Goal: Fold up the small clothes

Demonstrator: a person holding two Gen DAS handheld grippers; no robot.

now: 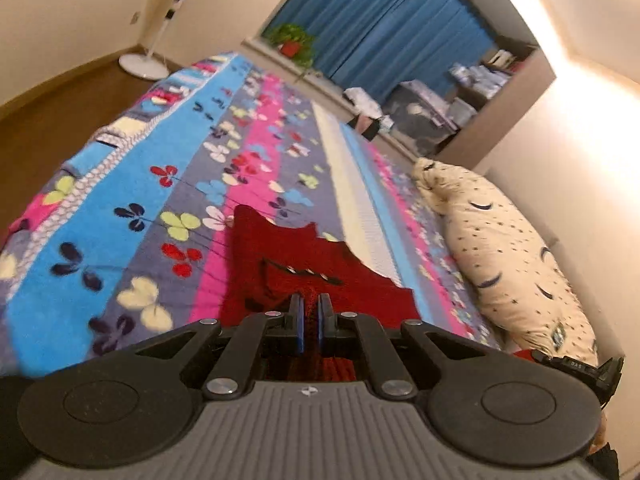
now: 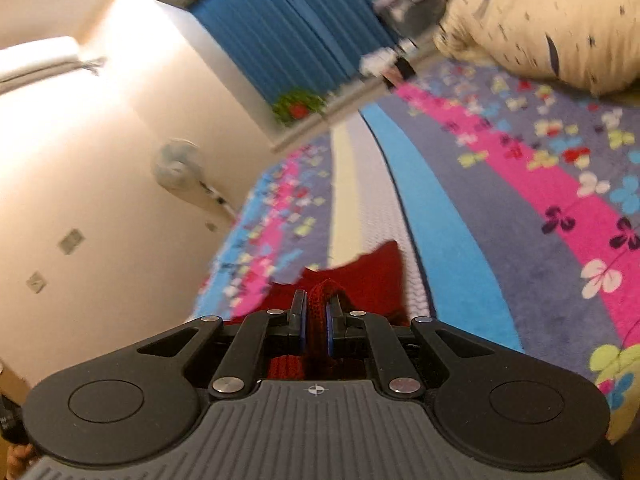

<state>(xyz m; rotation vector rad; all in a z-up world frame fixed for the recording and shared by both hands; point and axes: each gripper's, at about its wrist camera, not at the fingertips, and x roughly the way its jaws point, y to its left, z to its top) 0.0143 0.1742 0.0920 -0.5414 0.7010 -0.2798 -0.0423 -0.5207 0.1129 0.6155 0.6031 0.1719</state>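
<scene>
garment on bedspread | pillow right | plant behind bed

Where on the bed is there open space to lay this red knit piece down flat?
Most of the bedspread is bare: the wide stretch from the red knit garment toward the far edge by the potted plant, and the side nearest the standing fan. The opposite side is taken by the cream pillow; clutter crowds the sill by the blue curtain.

A striped bedspread with a butterfly print covers the bed; a cream pillow lies at three o'clock, a potted plant at twelve.
</scene>
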